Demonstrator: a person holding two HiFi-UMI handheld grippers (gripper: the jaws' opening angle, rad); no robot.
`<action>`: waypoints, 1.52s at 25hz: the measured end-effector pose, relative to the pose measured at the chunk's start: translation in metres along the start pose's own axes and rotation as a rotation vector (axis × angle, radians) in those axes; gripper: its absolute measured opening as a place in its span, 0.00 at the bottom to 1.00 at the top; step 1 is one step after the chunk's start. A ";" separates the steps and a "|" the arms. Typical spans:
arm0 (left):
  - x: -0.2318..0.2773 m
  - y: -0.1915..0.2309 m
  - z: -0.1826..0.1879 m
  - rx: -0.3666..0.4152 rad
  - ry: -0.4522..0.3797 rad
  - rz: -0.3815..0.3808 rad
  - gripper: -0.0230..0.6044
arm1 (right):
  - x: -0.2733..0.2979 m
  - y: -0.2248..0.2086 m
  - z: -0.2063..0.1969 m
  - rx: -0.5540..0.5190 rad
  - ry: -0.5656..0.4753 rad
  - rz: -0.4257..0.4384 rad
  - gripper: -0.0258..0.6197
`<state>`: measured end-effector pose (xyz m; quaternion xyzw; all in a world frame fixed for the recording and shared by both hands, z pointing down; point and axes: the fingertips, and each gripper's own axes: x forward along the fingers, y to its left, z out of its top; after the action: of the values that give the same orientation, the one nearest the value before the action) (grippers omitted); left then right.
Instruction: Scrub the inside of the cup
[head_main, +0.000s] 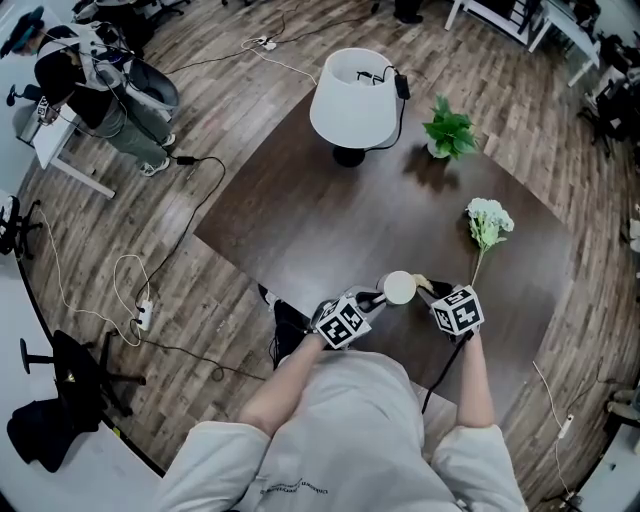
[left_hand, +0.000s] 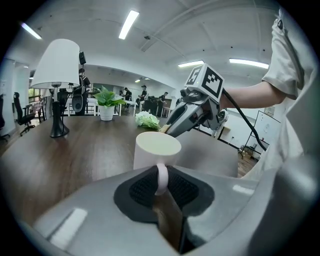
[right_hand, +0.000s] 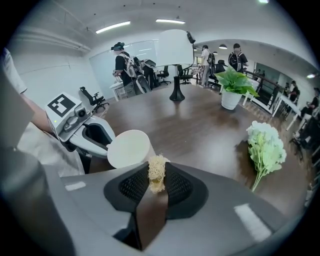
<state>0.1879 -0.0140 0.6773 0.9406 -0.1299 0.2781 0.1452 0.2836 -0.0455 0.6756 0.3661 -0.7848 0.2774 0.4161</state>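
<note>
Dark table (head_main: 330, 230), near corner: left gripper (left_hand: 162, 192) clamps the cup (left_hand: 150, 152) by its handle. Right gripper (right_hand: 156, 187) pinches a tan scrub pad (right_hand: 156, 171), clearest in its own view.

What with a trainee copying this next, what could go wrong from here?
The left tool grips the cup only by its thin handle; scrubbing pressure could twist or slip it. The right tool pinches the scrubber with little sticking out, so its jaws, not the scrubber, may strike the rim.
</note>
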 end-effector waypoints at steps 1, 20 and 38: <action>0.002 0.002 0.000 0.002 0.001 -0.001 0.13 | 0.000 -0.001 -0.001 -0.005 0.007 -0.004 0.21; 0.004 0.001 -0.007 -0.014 -0.016 -0.004 0.13 | 0.001 0.059 -0.025 -0.170 0.160 0.036 0.21; 0.005 0.005 0.002 -0.009 -0.027 0.023 0.14 | -0.002 0.084 -0.004 -0.229 0.093 0.040 0.21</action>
<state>0.1914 -0.0200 0.6799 0.9420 -0.1439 0.2666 0.1444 0.2182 0.0069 0.6644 0.2870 -0.7984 0.2109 0.4856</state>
